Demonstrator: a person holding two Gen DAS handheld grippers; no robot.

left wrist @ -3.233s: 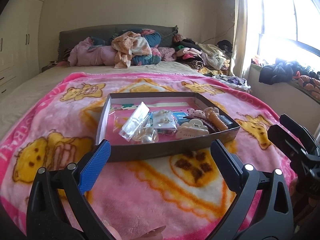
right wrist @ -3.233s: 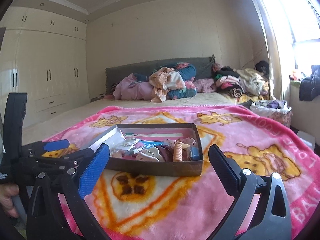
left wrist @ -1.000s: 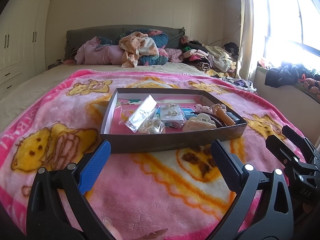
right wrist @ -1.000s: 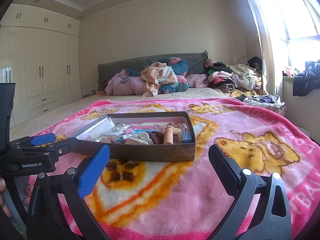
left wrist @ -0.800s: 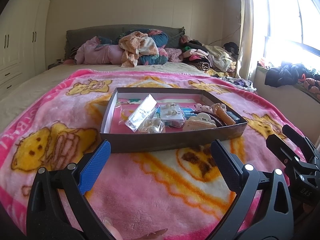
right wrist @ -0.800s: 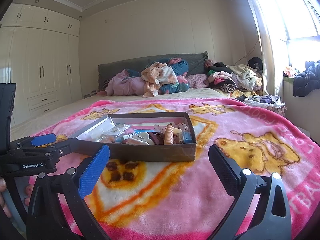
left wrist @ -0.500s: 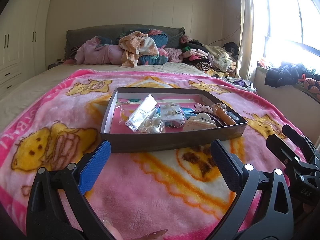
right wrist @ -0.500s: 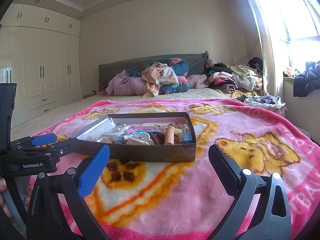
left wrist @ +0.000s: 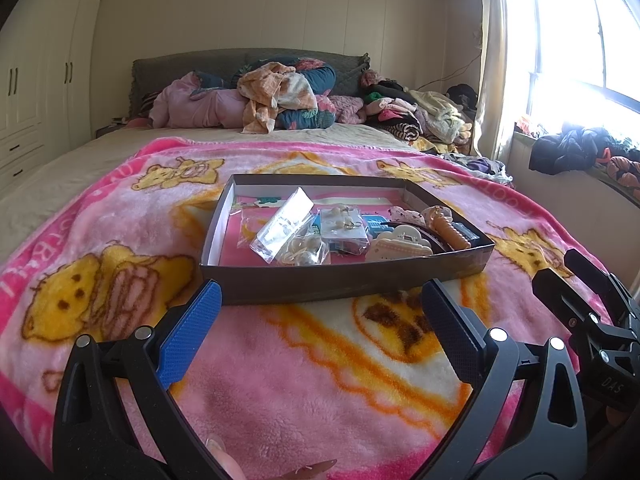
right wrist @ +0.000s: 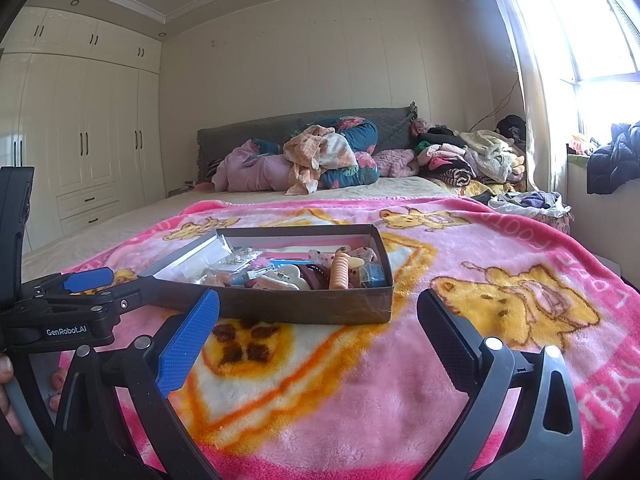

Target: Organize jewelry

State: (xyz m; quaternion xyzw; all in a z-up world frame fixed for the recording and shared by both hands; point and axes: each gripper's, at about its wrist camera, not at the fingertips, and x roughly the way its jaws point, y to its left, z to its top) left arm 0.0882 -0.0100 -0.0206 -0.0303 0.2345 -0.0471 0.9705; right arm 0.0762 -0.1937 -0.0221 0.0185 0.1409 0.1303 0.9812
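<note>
Left tool [left wrist: 318, 322] and right tool [right wrist: 318, 326]: I see both spread apart, empty. Shallow dark cardboard box [left wrist: 352, 278] of jewelry sits on pink bear-print fleece blanket [left wrist: 300, 380]; bagged contents hard to identify.

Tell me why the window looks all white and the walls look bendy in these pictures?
In the left wrist view the window is blown out white by sunlight, hiding the outside. In the right wrist view the window glares too, and the wardrobe and ceiling edges curve because of the fisheye lens. The box stays sharp in both; corners go dark.
</note>
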